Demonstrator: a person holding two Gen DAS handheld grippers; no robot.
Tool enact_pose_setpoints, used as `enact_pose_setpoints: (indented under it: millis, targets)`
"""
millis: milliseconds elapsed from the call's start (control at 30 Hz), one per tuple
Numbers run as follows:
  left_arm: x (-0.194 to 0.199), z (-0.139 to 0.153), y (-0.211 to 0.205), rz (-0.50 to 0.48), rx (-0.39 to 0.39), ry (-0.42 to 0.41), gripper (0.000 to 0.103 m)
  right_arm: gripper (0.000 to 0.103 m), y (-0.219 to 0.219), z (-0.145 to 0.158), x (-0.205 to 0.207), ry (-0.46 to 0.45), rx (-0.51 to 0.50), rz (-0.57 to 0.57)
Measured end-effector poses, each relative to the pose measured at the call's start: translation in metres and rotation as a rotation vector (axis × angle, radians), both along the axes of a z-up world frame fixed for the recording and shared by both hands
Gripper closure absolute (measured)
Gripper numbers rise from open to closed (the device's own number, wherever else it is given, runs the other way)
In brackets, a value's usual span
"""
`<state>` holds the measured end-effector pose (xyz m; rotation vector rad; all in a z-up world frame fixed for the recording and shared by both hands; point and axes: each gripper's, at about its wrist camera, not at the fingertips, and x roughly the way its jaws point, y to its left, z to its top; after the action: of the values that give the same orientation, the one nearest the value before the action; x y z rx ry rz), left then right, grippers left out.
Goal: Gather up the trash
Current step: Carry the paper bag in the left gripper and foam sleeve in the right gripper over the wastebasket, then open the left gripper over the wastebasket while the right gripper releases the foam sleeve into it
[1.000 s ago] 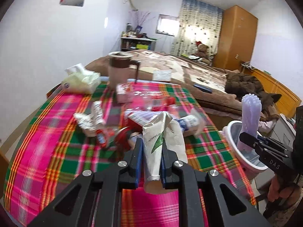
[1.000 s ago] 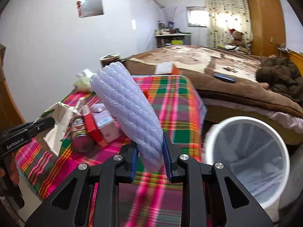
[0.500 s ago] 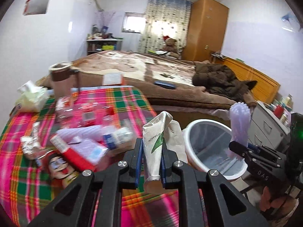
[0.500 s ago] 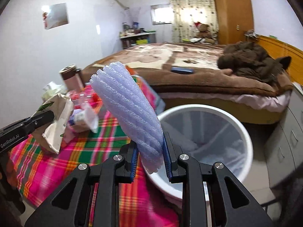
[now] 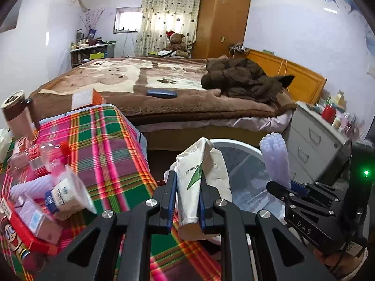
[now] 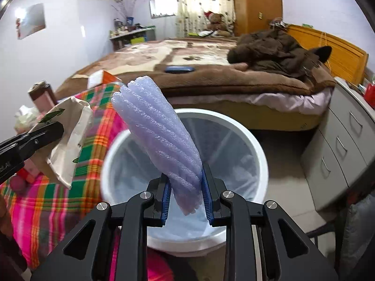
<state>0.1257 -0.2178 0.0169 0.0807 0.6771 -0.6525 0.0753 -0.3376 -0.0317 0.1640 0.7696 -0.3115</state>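
Tongs told the story: my left tongs (image 5: 187, 195) were clamped narrow on a crumpled paper bag (image 5: 199, 178), my right tongs (image 6: 186, 195) gripped a lilac foam sleeve (image 6: 159, 138), both above the white bin (image 6: 255, 145) at centre frame, beside the plaid bench (image 5: 105, 145).

Layout, wrist views. The bin (image 6: 255, 145) is standing on the floor just right of the table (image 5: 110, 154), in front of the bed (image 5: 187, 107). The drawer cabinet (image 5: 311, 145) is standing to the bin's right. The right gripper (image 6: 185, 196) is holding the foam sleeve (image 6: 159, 140) over the bin's mouth; the left gripper (image 5: 187, 201) is holding the paper bag (image 5: 194, 180) at the bin's table-side rim, left of the sleeve. Packaging (image 5: 58, 194) is lying piled on the table's left part, with a cup (image 5: 16, 114) standing behind it. A jacket (image 5: 243, 79) is lying on the bed's right side, a flat case (image 5: 161, 93) at its middle, a teddy bear (image 5: 177, 43) sitting at its far end before the wardrobe (image 5: 222, 16).
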Motion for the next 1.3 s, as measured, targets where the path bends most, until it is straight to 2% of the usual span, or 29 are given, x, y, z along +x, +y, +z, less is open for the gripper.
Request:
enact_pose_setpoints:
  millis: [300, 367, 433, 500, 533, 600, 667, 733, 1033, 1300]
  targets:
    - [0.006, -0.015, -0.029, -0.045, 0.044, 0.032, 0.086, 0.074, -0.020, -0.013, 0.003, 0.062, 0.015, -0.055]
    - [0.008, -0.016, -0.032, -0.046, 0.045, 0.037, 0.083, 0.070, -0.024, -0.014, 0.004, 0.071, 0.018, -0.064]
    - [0.008, -0.018, -0.033, -0.043, 0.051, 0.042, 0.071, 0.066, -0.023, -0.015, 0.003, 0.077, 0.017, -0.071]
    - [0.008, -0.019, -0.032, -0.038, 0.046, 0.046, 0.047, 0.065, -0.023, -0.015, 0.003, 0.079, 0.023, -0.075]
    - [0.007, -0.018, -0.029, -0.033, 0.038, 0.047, 0.045, 0.064, -0.023, -0.015, 0.002, 0.077, 0.026, -0.077]
    - [0.008, -0.018, -0.027, -0.026, 0.033, 0.050, 0.044, 0.059, -0.024, -0.015, 0.002, 0.073, 0.033, -0.079]
    - [0.008, -0.017, -0.023, -0.018, 0.033, 0.048, 0.044, 0.047, -0.024, -0.015, 0.001, 0.067, 0.043, -0.076]
    - [0.008, -0.016, -0.019, -0.008, 0.033, 0.050, 0.044, 0.042, -0.024, -0.014, 0.000, 0.059, 0.047, -0.072]
    - [0.000, -0.007, 0.013, 0.037, 0.013, 0.032, 0.041, 0.042, -0.008, -0.001, -0.003, 0.010, 0.036, -0.050]
    - [-0.008, 0.002, 0.048, 0.104, -0.018, 0.021, 0.038, 0.042, 0.019, 0.015, -0.004, -0.058, 0.012, 0.021]
